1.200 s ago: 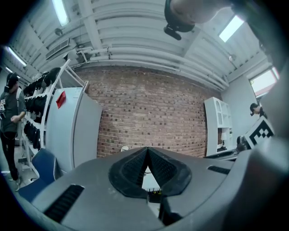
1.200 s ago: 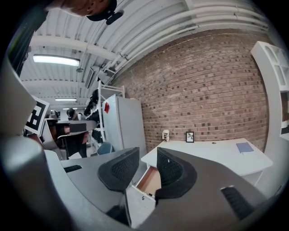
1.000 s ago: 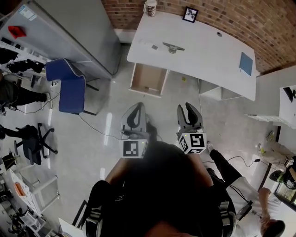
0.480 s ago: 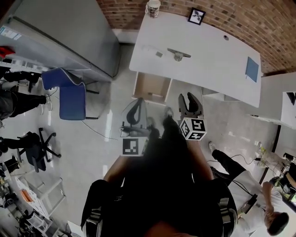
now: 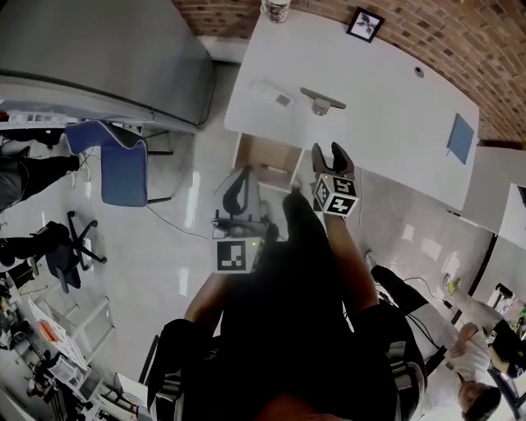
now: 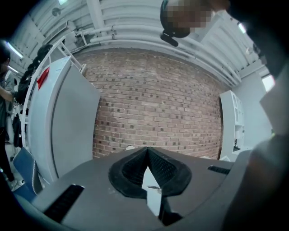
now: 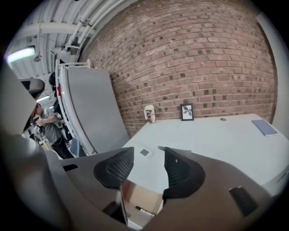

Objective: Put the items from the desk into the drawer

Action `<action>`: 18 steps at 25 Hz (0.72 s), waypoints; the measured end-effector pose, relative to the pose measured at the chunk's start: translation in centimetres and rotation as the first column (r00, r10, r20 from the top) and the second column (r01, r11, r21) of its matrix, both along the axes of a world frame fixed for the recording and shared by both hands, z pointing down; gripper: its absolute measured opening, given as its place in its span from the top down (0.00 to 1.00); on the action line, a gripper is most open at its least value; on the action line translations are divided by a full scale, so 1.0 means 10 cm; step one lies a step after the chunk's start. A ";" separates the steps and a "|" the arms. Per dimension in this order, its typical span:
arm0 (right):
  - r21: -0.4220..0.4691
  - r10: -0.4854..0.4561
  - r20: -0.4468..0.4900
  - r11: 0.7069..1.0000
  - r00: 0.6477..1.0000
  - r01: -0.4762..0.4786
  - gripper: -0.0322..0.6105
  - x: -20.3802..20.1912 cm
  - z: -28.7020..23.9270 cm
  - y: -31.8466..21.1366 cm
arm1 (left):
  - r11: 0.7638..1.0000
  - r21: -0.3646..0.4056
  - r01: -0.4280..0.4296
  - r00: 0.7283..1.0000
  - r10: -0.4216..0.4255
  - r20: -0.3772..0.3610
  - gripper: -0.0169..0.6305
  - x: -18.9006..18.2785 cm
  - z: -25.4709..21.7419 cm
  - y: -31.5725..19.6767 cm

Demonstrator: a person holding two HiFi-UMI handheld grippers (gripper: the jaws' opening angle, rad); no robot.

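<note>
A white desk [image 5: 386,99] stands against the brick wall. On it lie a small grey square [image 5: 283,99], a metal tool [image 5: 322,100], a mug [image 5: 278,8], a picture frame [image 5: 365,23] and a blue notebook [image 5: 460,137]. Its drawer [image 5: 267,162] is pulled out below the front edge. My right gripper [image 5: 331,152] hovers at the desk's front edge beside the drawer, open; its jaws have just been opening, with nothing between them. In the right gripper view the drawer [image 7: 140,200] shows a pen [image 7: 142,210]. My left gripper [image 5: 243,174] is shut and empty, just short of the drawer.
A tall grey cabinet [image 5: 107,49] stands left of the desk, with a blue chair [image 5: 123,160] in front of it. A black office chair [image 5: 57,255] and people are at the far left. Another person [image 5: 460,362] is at the lower right.
Both grippers have moved forward towards the desk. The right one went further, dipped down to the desk's front edge, and its jaws now stand wider apart.
</note>
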State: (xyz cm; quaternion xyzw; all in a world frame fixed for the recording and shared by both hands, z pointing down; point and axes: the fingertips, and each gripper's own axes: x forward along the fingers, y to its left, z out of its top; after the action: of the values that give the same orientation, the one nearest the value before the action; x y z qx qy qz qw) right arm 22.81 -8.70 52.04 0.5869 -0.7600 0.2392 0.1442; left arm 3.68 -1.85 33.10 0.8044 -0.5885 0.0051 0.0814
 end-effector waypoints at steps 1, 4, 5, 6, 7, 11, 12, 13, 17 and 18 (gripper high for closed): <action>-0.022 0.007 0.001 1.000 1.000 -0.007 0.65 0.03 0.12 -0.12 | 1.000 0.002 0.005 1.000 -0.005 0.000 0.98 0.03 0.02 -0.10; -0.084 0.034 0.006 0.996 0.999 -0.033 0.62 0.13 0.48 -0.45 | 1.000 -0.019 0.020 1.000 -0.020 0.000 0.98 0.11 0.13 -0.34; -0.104 0.044 0.004 0.994 0.999 -0.043 0.60 0.15 0.60 -0.55 | 0.999 -0.022 0.025 1.000 -0.025 0.000 0.98 0.14 0.16 -0.42; -0.126 0.055 0.001 0.990 0.998 -0.054 0.59 0.18 0.73 -0.66 | 0.999 -0.024 0.031 1.000 -0.031 -0.001 0.98 0.15 0.19 -0.50; -0.149 0.067 -0.004 0.987 0.998 -0.067 0.57 0.20 0.85 -0.75 | 0.999 -0.028 0.037 0.999 -0.037 -0.004 0.98 0.17 0.23 -0.56; -0.228 0.125 -0.027 0.965 0.992 -0.128 0.53 0.27 1.29 -1.05 | 0.996 -0.058 0.064 0.998 -0.065 -0.008 0.98 0.20 0.39 -0.74; -0.244 0.138 -0.031 0.959 0.990 -0.141 0.53 0.28 1.38 -1.11 | 0.995 -0.066 0.070 0.997 -0.071 -0.006 0.98 0.19 0.42 -0.77; -0.257 0.150 -0.037 0.954 0.988 -0.155 0.52 0.28 1.46 -1.17 | 0.994 -0.073 0.076 0.997 -0.077 -0.004 0.98 0.18 0.46 -0.80; -0.294 0.199 -0.060 0.933 0.978 -0.208 0.51 0.32 1.67 -1.39 | 0.991 -0.094 0.095 0.995 -0.095 0.002 0.98 0.12 0.57 -0.90; -0.305 0.206 -0.067 0.927 0.976 -0.217 0.51 0.34 1.72 -1.43 | 0.990 -0.098 0.100 0.995 -0.100 0.004 0.98 0.10 0.59 -0.93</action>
State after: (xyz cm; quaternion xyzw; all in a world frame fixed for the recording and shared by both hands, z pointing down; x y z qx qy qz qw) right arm 26.16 -23.00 69.27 0.6393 -0.6425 0.3602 0.2208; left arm 4.72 -11.12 39.00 0.7690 -0.6270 0.0295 0.1213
